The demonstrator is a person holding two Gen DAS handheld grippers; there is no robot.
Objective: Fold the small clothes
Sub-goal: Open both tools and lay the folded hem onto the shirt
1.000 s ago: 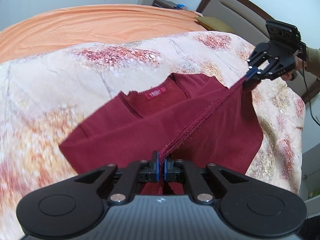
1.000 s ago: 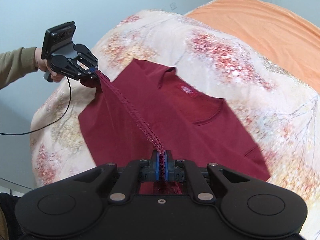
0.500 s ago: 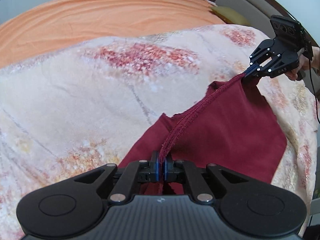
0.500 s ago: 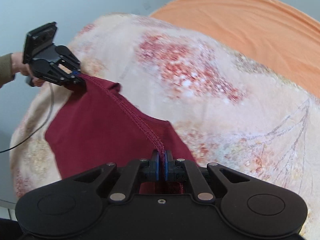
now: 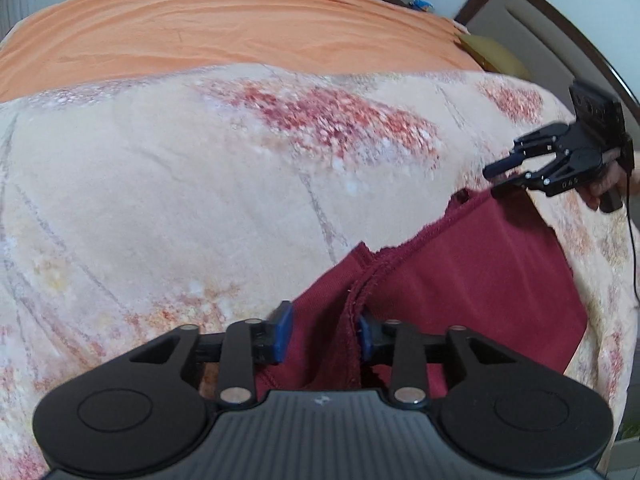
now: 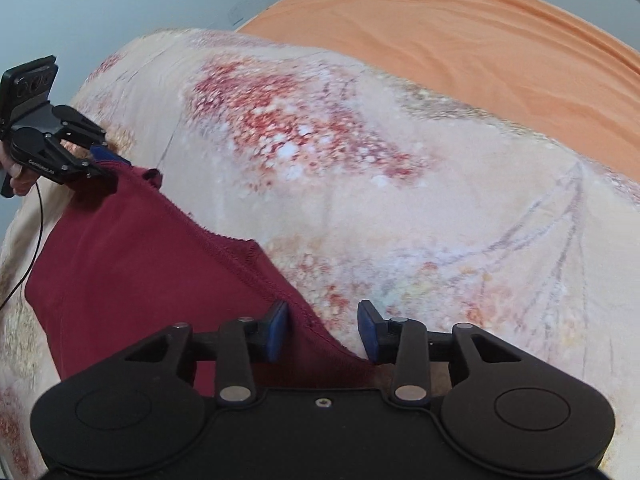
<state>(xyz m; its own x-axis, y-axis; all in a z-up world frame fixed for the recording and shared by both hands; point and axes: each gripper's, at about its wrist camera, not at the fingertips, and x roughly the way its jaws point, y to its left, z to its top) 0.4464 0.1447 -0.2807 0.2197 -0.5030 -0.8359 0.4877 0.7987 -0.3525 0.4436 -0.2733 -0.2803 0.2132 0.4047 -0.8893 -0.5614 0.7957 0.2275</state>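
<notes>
A dark red top (image 5: pixel 472 280), folded over on itself, lies on a floral peach blanket (image 5: pixel 200 184) spread across a bed with an orange sheet (image 5: pixel 240 28). The left gripper (image 5: pixel 324 330) sits at one end of the stitched hem, its blue-padded fingers (image 5: pixel 283 332) spread apart with cloth between them. The right gripper (image 6: pixel 323 330), likewise parted, rests at the hem's other end, the fabric edge running beside its left pad.

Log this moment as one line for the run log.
left gripper: open | right gripper: open | maroon shirt: folded over, lying on floral blanket | phase: hem released
</notes>
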